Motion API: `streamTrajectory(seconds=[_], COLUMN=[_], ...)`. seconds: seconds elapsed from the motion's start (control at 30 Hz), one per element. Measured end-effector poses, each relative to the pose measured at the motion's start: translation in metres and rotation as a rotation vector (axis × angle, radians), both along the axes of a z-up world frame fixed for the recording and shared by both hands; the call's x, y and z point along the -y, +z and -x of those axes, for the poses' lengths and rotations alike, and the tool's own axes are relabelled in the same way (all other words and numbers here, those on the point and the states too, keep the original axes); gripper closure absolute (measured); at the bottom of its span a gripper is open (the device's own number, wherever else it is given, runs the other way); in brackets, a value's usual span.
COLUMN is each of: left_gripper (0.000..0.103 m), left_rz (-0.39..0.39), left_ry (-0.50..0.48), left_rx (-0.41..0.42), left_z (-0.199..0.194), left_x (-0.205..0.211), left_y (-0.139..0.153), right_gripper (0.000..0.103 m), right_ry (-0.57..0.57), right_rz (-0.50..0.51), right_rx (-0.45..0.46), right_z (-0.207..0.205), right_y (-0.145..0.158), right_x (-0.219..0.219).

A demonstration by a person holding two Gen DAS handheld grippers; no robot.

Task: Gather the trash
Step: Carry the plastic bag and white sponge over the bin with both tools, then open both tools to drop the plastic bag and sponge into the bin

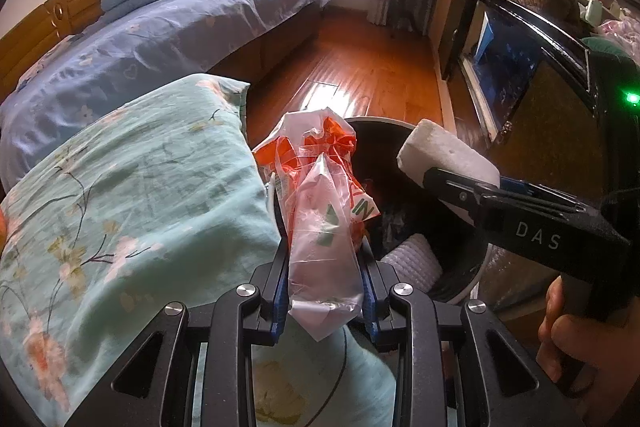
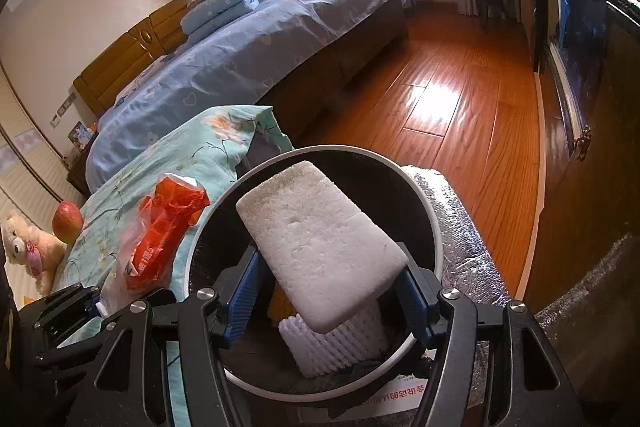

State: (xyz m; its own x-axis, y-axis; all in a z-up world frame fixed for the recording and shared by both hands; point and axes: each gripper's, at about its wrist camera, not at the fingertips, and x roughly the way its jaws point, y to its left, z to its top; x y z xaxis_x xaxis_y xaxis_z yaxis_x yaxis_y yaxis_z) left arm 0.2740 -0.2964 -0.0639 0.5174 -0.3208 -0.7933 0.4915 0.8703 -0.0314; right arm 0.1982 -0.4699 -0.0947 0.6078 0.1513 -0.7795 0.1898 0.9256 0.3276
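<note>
Trash in both grippers, both poised at bin (image 2: 420,187) beside bed (image 1: 120,187).
Foam block (image 2: 320,247) clamped across its width by right gripper (image 2: 326,291), hanging right over bin mouth; looks ready for straight drop.
Plastic wrapper (image 1: 320,227) pinched tight in left gripper (image 1: 326,291), at bin's near rim, partly above bed edge; probably waits its turn.
Foam net (image 2: 340,351) already inside bin.

A crumpled clear-and-orange plastic wrapper (image 1: 320,203) stands upright at the rim of the round black trash bin (image 2: 434,235). A white rectangular foam block (image 2: 320,243) tilts above the bin's mouth; white foam netting (image 2: 336,347) lies inside.
</note>
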Motion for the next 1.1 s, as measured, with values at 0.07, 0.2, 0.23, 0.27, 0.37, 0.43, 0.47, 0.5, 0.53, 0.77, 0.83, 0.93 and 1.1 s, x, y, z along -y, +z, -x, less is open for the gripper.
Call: streamTrajectory(seconds=[0.07, 0.2, 0.23, 0.27, 0.37, 0.43, 0.47, 0.5, 0.53, 0.77, 0.83, 0.93, 1.1], left_gripper=[0.074, 0.074, 0.074, 0.074, 0.074, 0.073, 0.073, 0.073, 0.073, 0.072, 0.07, 0.057, 0.04], left_rz=[-0.003, -0.007, -0.008, -0.009, -0.012, -0.011, -0.011, -0.011, -0.012, -0.009, -0.007, -0.01, -0.015], left_ry=[-0.002, -0.004, -0.005, -0.005, -0.006, -0.007, -0.007, -0.007, -0.007, -0.006, -0.007, -0.007, 0.003], left_rx=[-0.003, -0.006, -0.007, -0.008, -0.008, -0.01, -0.009, -0.009, -0.008, -0.005, -0.006, -0.002, 0.016], left_z=[-0.001, -0.001, -0.002, -0.002, -0.003, -0.003, -0.004, -0.004, -0.004, -0.004, -0.005, -0.004, 0.002], left_x=[0.002, 0.005, 0.006, 0.006, 0.008, 0.008, 0.009, 0.009, 0.009, 0.008, 0.008, 0.008, 0.005], left_y=[-0.001, -0.001, -0.001, -0.002, -0.002, -0.001, -0.001, -0.001, -0.001, 0.001, 0.002, 0.004, 0.008], right_gripper=[0.038, 0.037, 0.037, 0.037, 0.037, 0.037, 0.037, 0.037, 0.037, 0.036, 0.036, 0.035, 0.033], right_ry=[-0.001, -0.003, -0.002, -0.001, 0.003, 0.004, 0.004, 0.004, 0.004, 0.006, 0.007, 0.006, -0.003], right_rz=[-0.005, -0.013, -0.014, -0.015, -0.017, -0.019, -0.021, -0.021, -0.021, -0.03, -0.035, -0.042, -0.051], right_rx=[-0.001, -0.004, -0.004, -0.005, -0.004, -0.004, -0.004, -0.004, -0.004, -0.003, -0.003, 0.001, 0.0], right_z=[-0.001, -0.002, -0.002, -0.002, -0.002, -0.003, -0.003, -0.003, -0.003, -0.004, -0.004, -0.004, -0.005], right_y=[0.0, -0.001, -0.001, -0.001, 0.0, -0.001, -0.001, 0.0, 0.0, 0.003, 0.004, 0.005, 0.007], right_x=[0.001, 0.004, 0.004, 0.004, 0.005, 0.005, 0.005, 0.005, 0.005, 0.006, 0.006, 0.007, 0.009])
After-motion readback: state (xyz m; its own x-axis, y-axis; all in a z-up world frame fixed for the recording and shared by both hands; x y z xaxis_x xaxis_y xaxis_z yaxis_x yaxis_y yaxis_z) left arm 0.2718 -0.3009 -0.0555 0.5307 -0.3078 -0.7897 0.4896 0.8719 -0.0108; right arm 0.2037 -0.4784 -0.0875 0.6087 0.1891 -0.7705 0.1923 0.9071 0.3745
